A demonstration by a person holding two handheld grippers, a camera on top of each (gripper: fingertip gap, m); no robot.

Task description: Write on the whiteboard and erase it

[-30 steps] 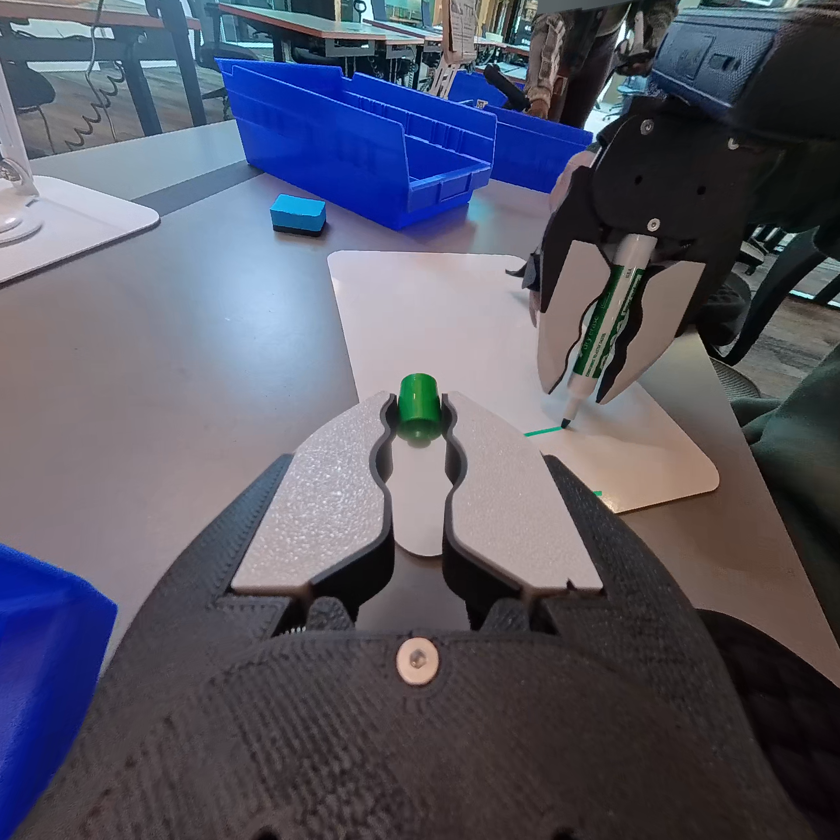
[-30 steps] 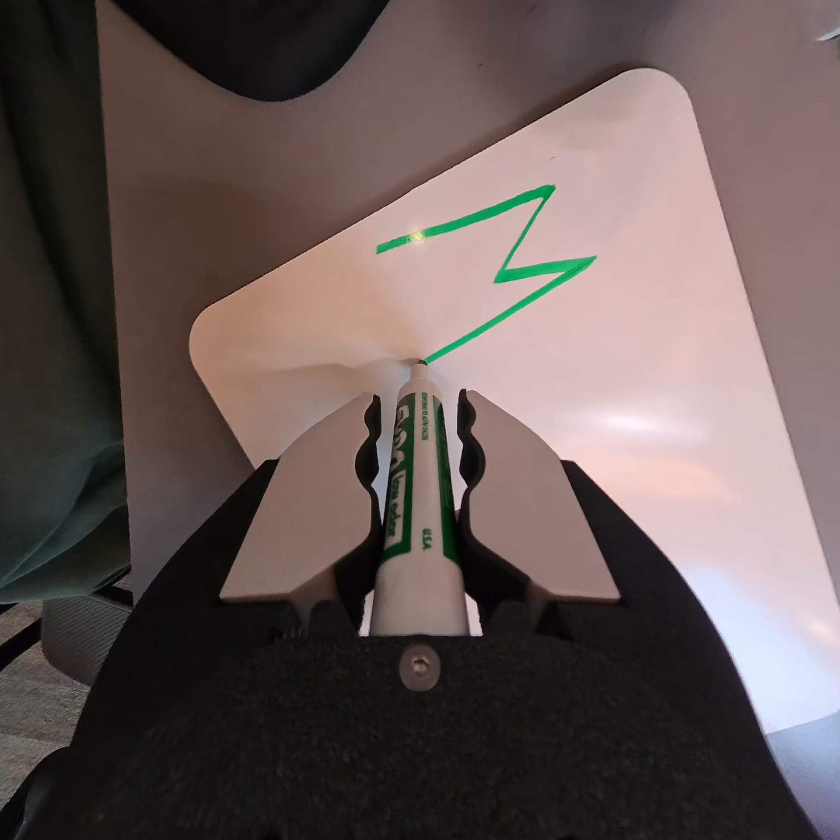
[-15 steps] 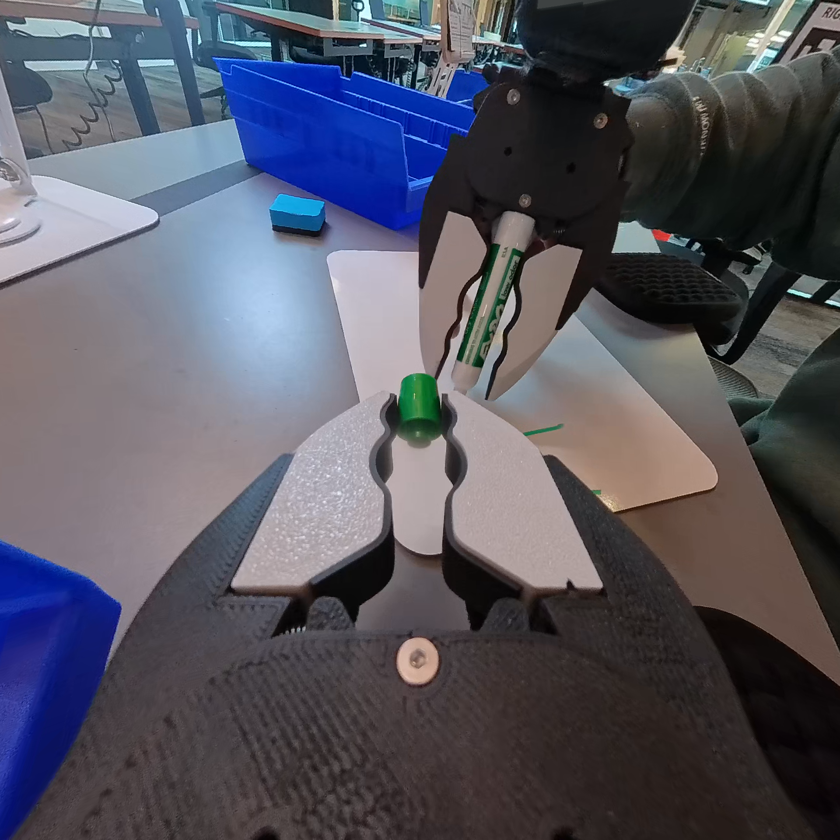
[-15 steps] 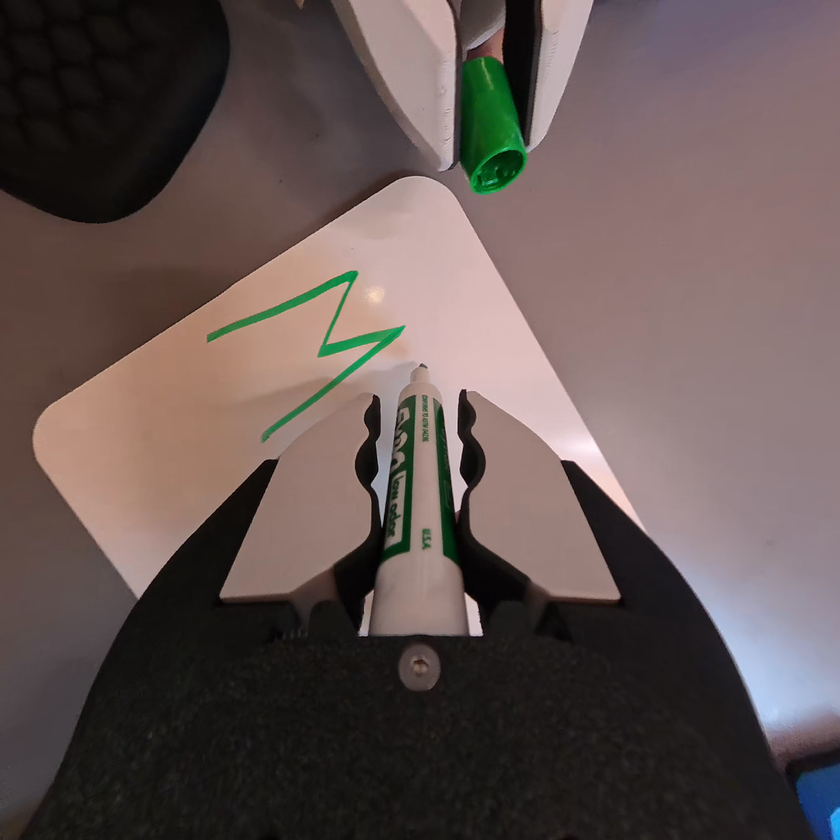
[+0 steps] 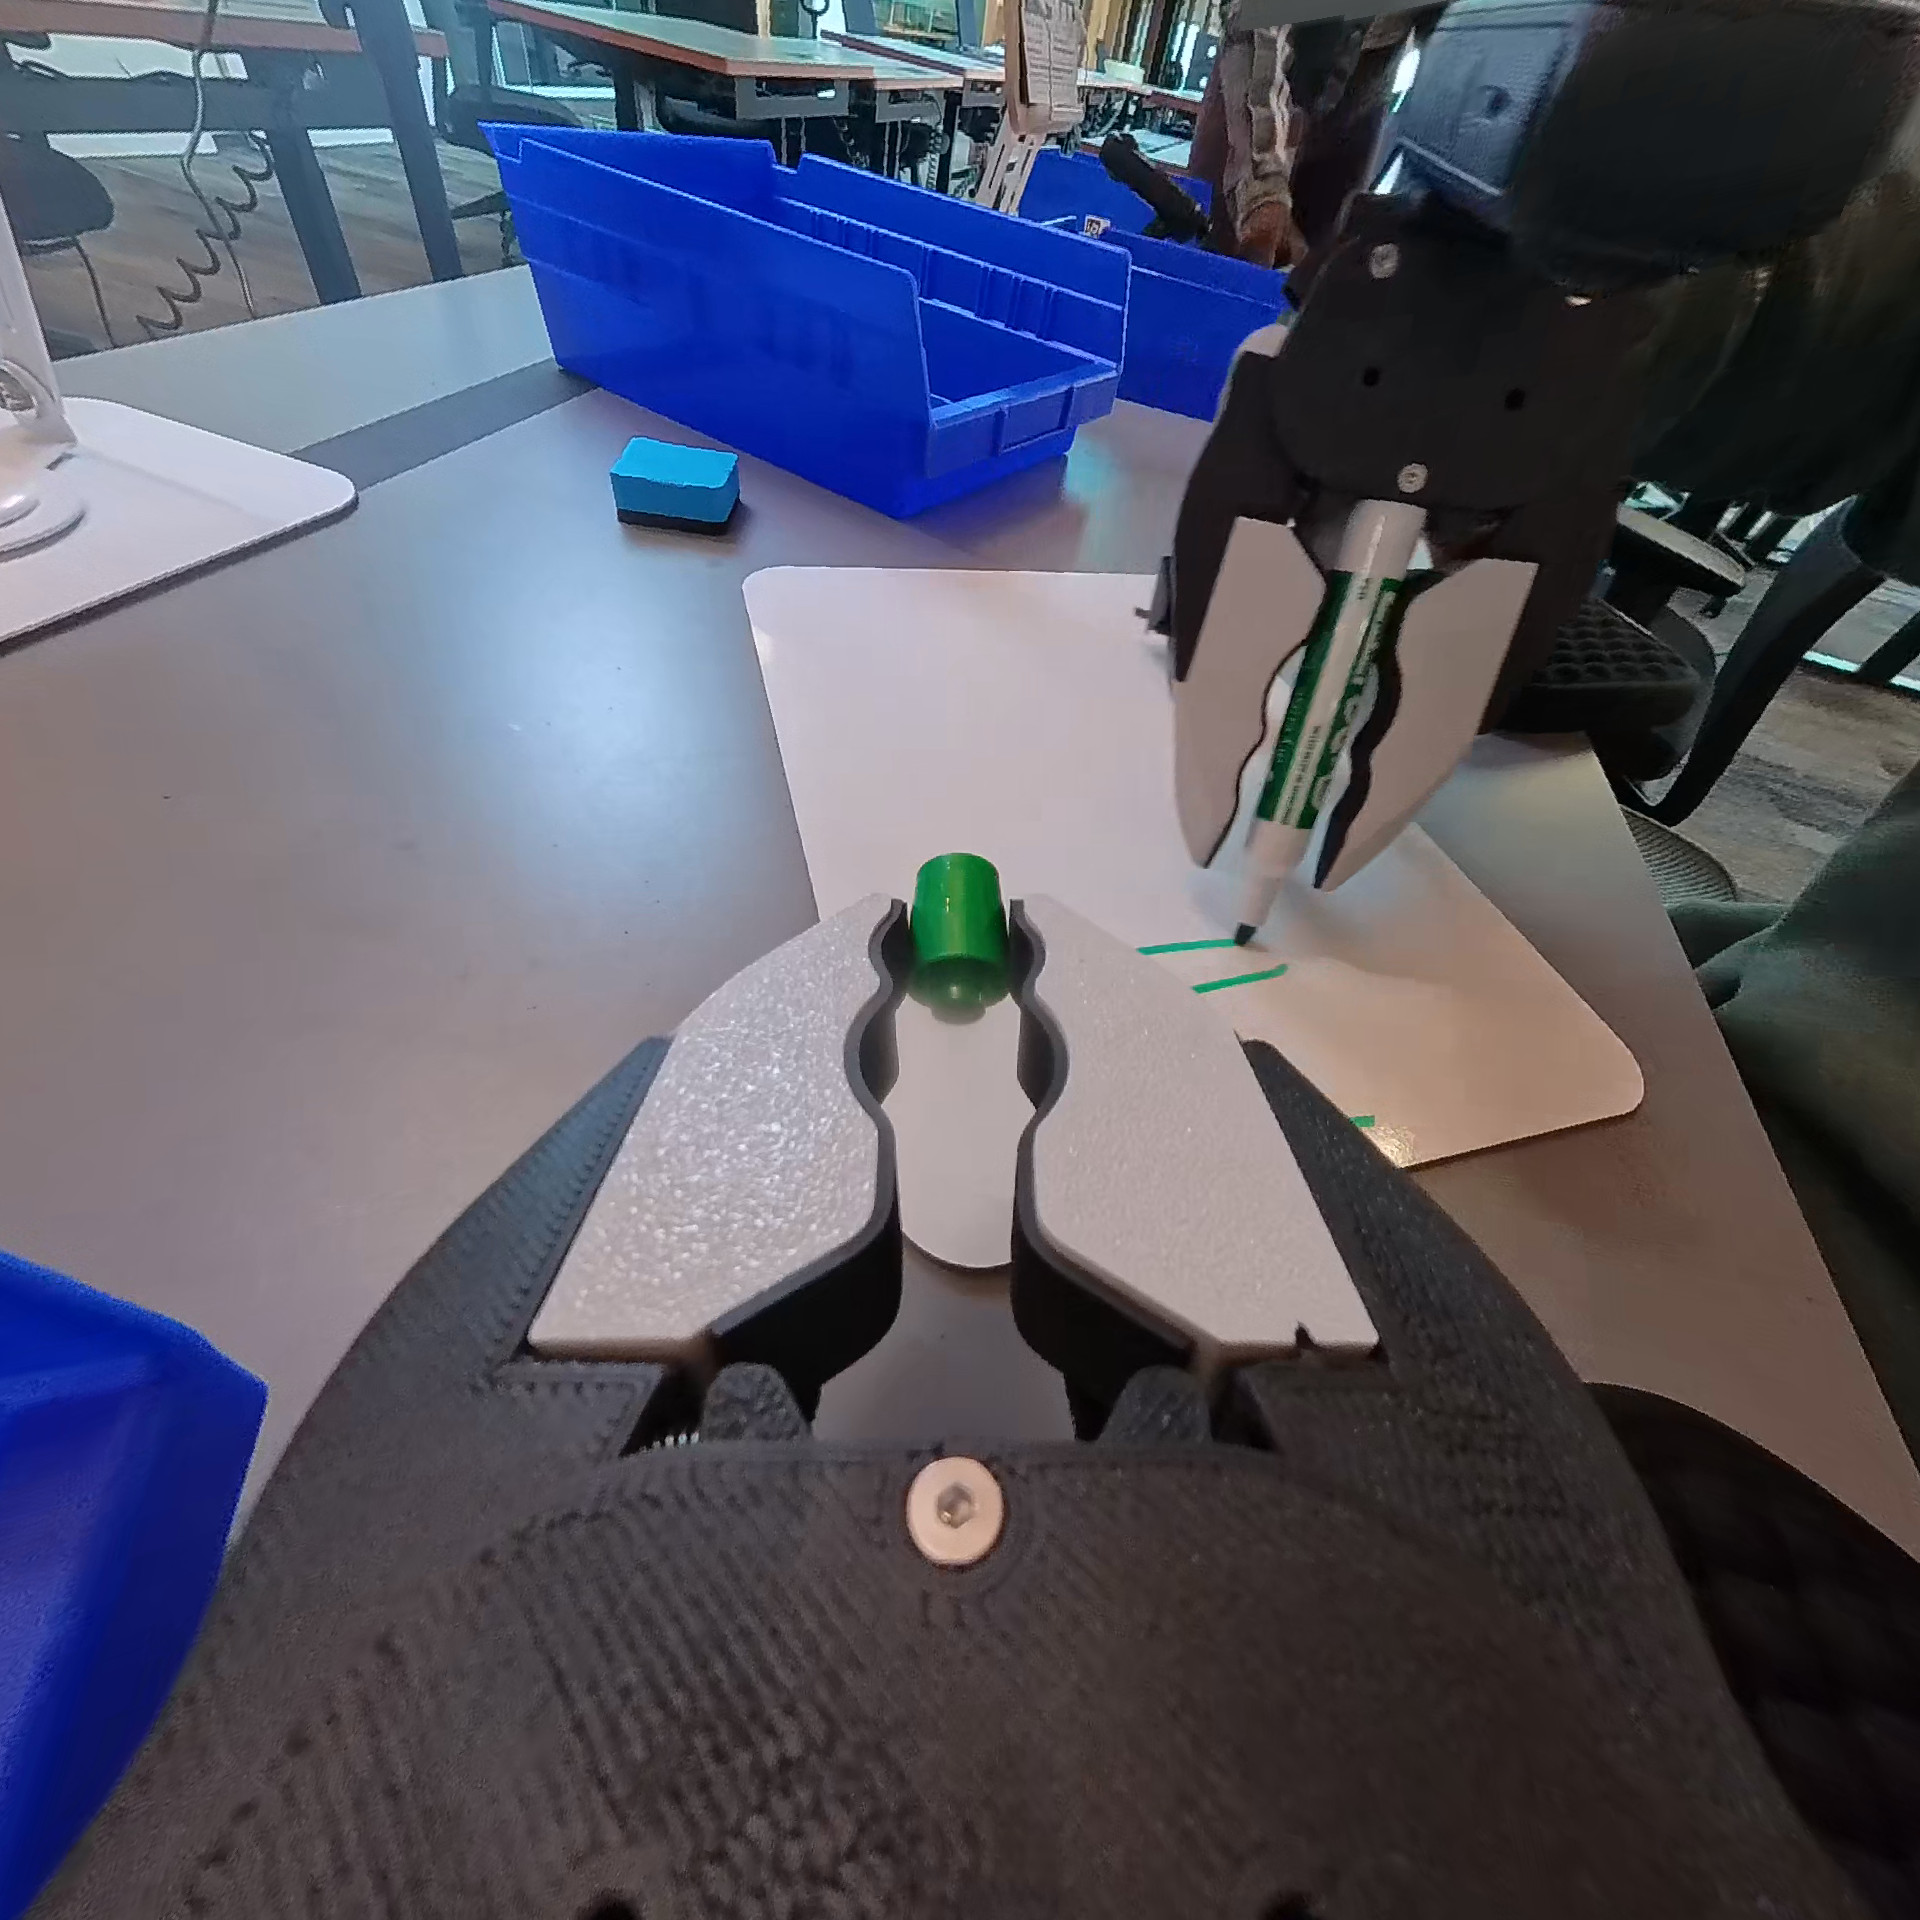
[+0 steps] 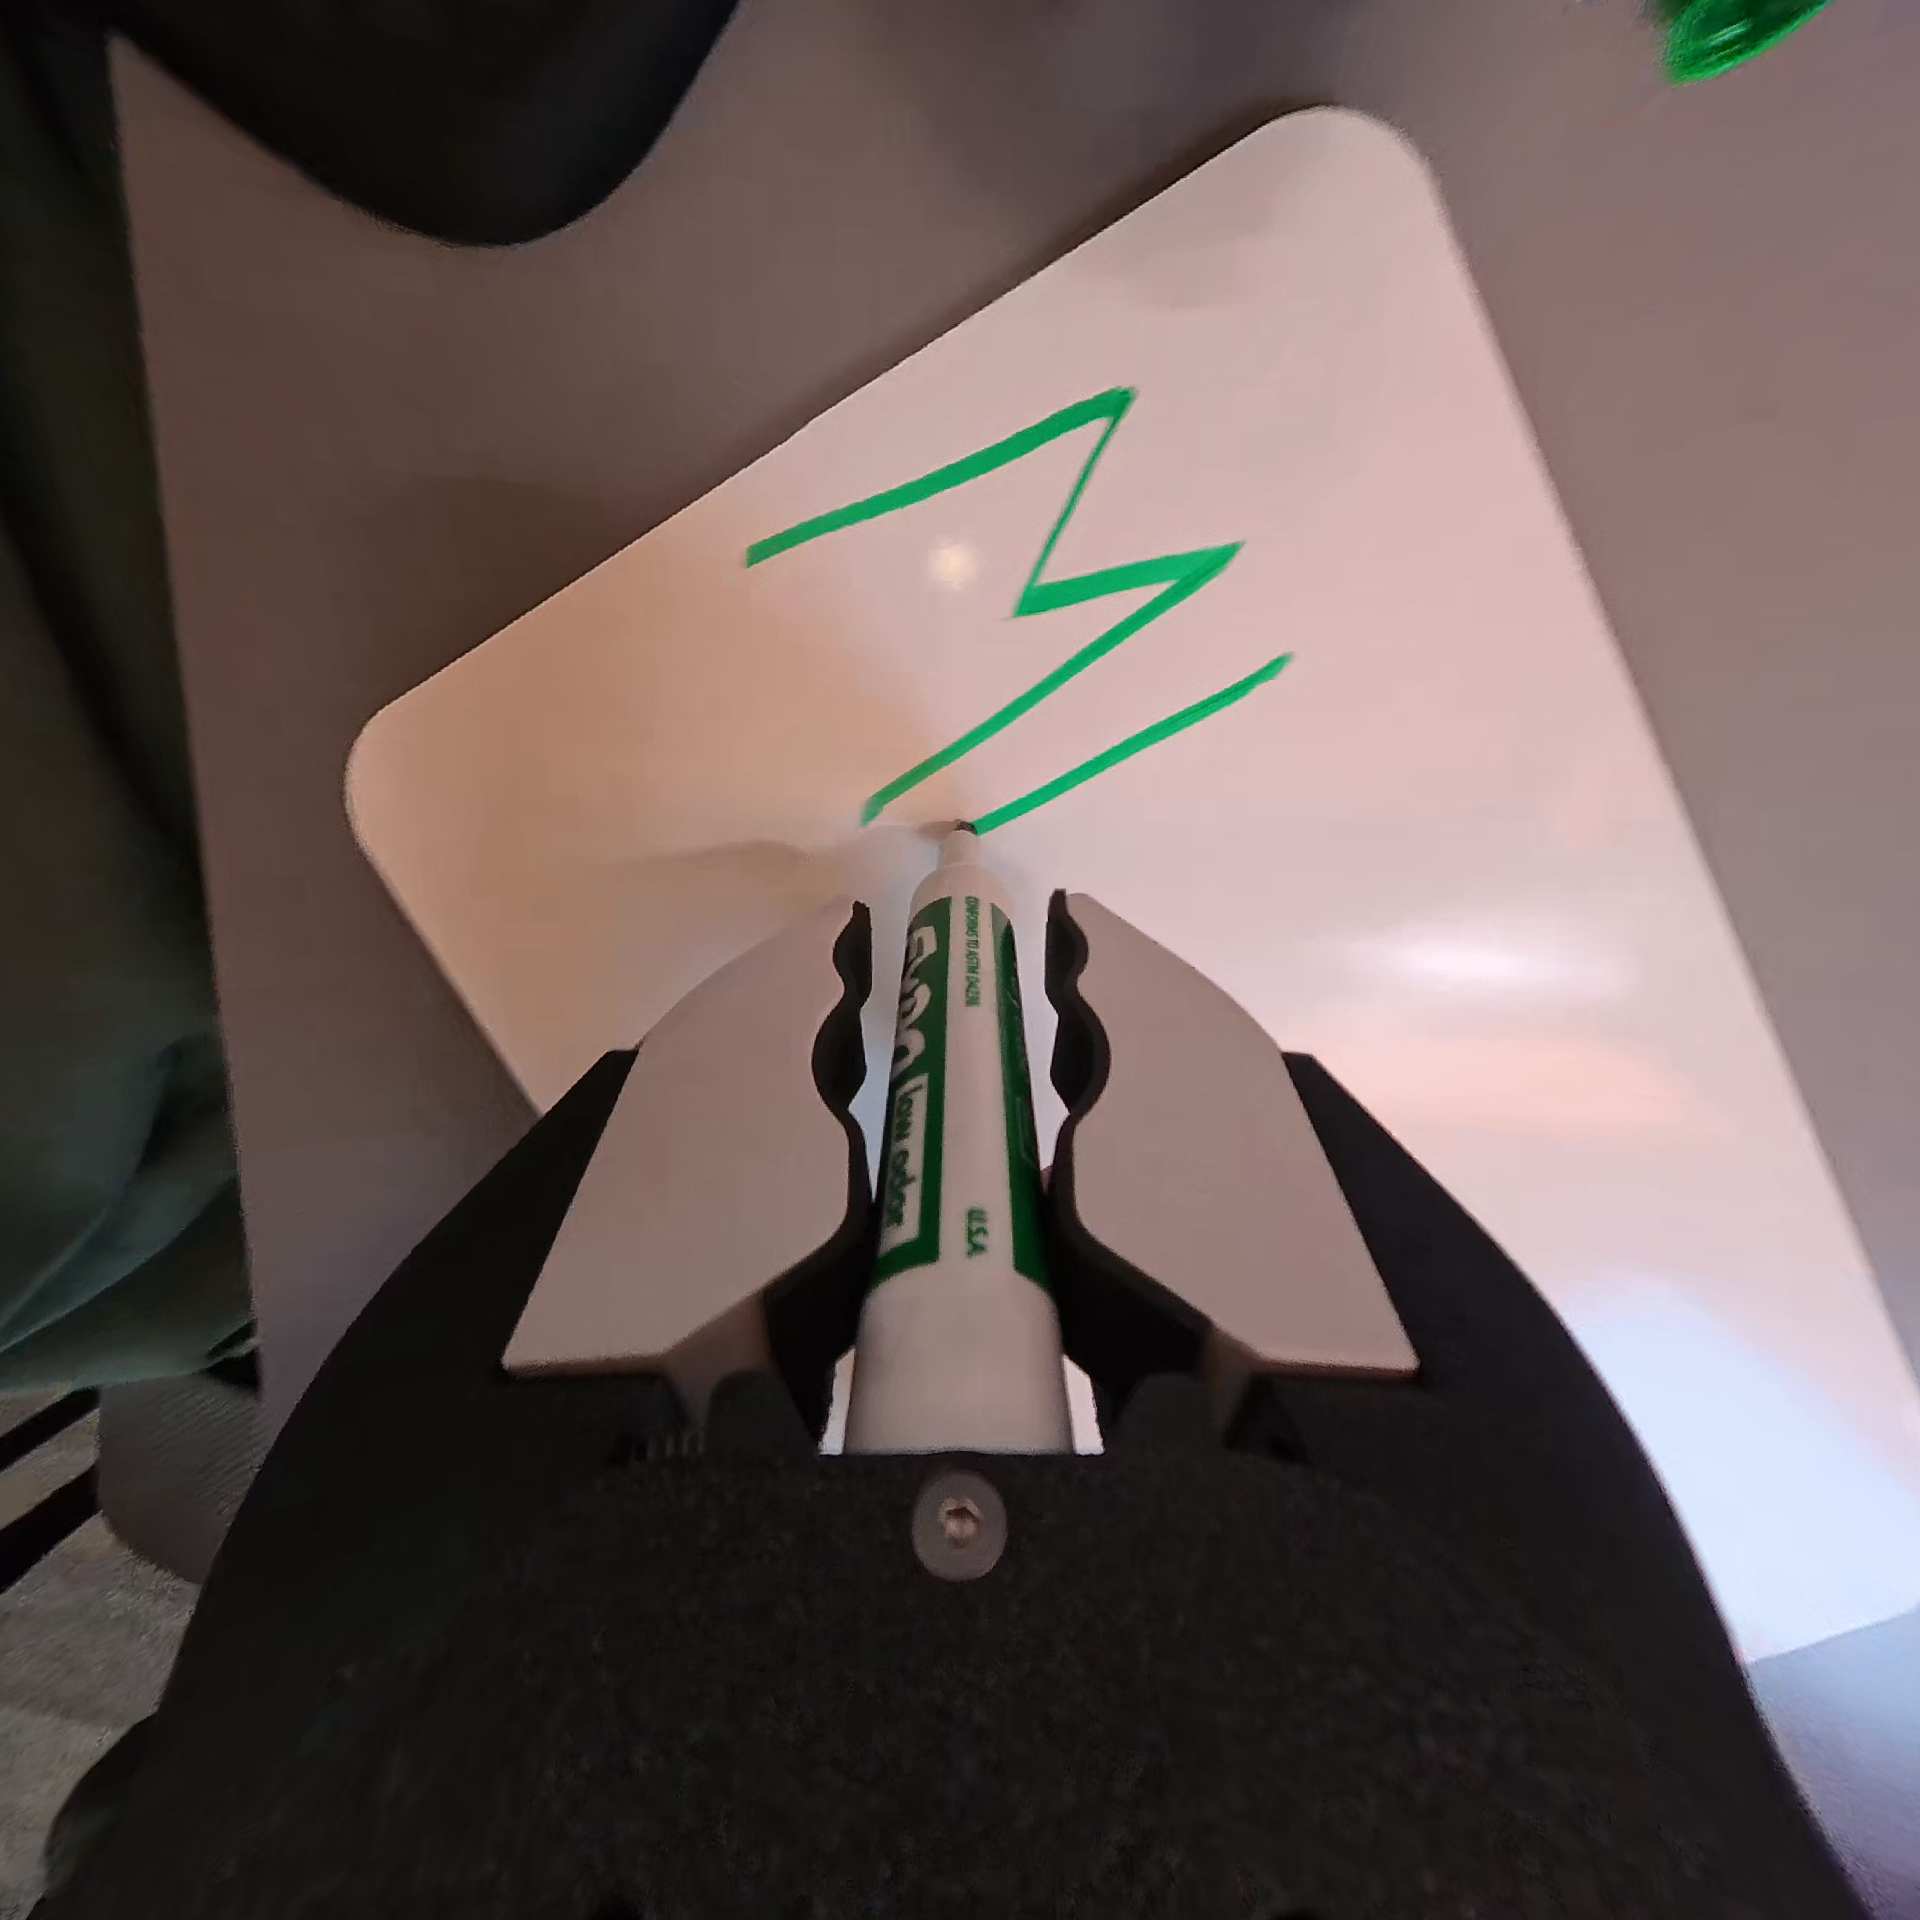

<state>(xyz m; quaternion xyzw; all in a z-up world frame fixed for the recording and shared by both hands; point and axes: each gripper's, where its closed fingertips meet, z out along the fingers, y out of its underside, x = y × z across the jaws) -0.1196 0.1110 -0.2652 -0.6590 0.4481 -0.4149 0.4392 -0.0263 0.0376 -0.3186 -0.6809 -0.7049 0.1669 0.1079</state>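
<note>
Clamping the marker (image 6: pixel 961 1122), right hand-held gripper (image 6: pixel 956 914) presses its tip onto whiteboard (image 6: pixel 1351 987).

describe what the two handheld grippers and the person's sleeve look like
Both the left gripper and the right gripper have black, ribbed 3D-printed bodies with a silver hex screw at the centre. Their fingers are flat pale grey plates with wavy black inner edges. The sleeve is dark green. No cables show.

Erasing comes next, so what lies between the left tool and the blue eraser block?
Nothing visible: bare grey table separates the left tool, shut on the green marker cap, from the blue eraser block.
</note>
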